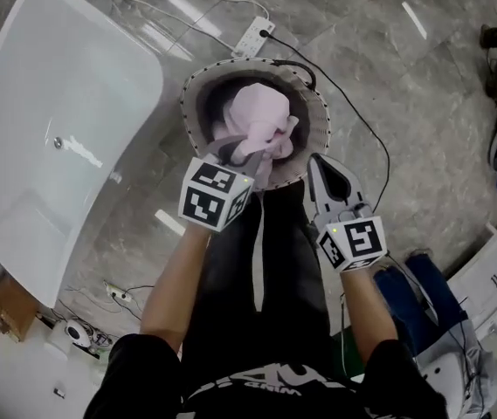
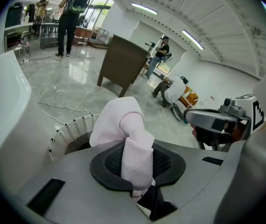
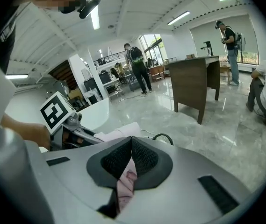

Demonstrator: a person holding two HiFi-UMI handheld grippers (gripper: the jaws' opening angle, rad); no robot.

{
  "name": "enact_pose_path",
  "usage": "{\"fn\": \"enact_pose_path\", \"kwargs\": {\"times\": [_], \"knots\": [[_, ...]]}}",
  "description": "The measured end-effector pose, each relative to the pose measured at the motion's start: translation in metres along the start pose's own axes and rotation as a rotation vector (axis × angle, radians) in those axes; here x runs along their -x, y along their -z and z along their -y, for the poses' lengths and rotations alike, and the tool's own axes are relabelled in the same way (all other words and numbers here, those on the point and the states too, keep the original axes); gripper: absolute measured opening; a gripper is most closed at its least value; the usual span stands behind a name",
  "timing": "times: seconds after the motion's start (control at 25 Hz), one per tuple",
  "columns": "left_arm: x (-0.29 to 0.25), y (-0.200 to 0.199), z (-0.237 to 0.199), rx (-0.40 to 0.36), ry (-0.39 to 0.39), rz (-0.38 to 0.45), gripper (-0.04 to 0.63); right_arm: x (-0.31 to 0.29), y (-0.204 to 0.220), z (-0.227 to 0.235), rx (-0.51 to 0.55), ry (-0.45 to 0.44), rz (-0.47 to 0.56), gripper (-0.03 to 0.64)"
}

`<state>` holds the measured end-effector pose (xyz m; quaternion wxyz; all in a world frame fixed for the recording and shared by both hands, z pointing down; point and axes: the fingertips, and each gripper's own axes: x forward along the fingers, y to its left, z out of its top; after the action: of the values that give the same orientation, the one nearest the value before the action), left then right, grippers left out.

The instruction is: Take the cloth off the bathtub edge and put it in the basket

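Placing step, seen from above. The left gripper (image 1: 246, 160) has its fingers closed on a thick fold of the pink cloth (image 1: 261, 116). The right gripper (image 1: 316, 166) pinches a thin edge of the same cloth between fingers that are nearly pressed together. The cloth is off the bathtub (image 1: 65, 120) and sits bunched in the mouth of the round basket (image 1: 194, 90), with its bulk apparently inside the rim.

To finish well, both held folds should be kept over the basket's middle and lowered until the bulk rests inside. Both pairs of fingers should then spread together and lift straight out. The near rim is the likely snag, since a trailing corner could drape over it.

The basket stands on a glossy grey marble floor (image 1: 405, 103), just right of the white bathtub. A power strip (image 1: 253, 35) and a black cable (image 1: 353, 112) lie beyond it. The room is a bright open hall with a brown desk (image 2: 123, 62), a standing person (image 2: 69, 17) and a crouching person (image 2: 172, 90) far off.
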<state>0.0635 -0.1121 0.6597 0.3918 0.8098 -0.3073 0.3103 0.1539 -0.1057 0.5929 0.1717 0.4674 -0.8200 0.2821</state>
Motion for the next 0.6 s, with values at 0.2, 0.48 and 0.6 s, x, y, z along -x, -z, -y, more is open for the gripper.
{"fn": "enact_pose_path", "kwargs": {"times": [0.2, 0.48, 0.6], "knots": [[-0.05, 0.042, -0.028, 0.038, -0.009, -0.047, 0.078, -0.042, 0.048, 0.017, -0.04, -0.001, -0.028, 0.012], [-0.084, 0.074, -0.055, 0.043, -0.057, -0.095, 0.08, -0.065, 0.083, 0.027, -0.061, -0.001, -0.057, 0.012], [-0.085, 0.079, -0.065, 0.009, -0.093, -0.102, 0.086, -0.067, 0.089, 0.027, -0.065, 0.006, -0.065, 0.012]]}}
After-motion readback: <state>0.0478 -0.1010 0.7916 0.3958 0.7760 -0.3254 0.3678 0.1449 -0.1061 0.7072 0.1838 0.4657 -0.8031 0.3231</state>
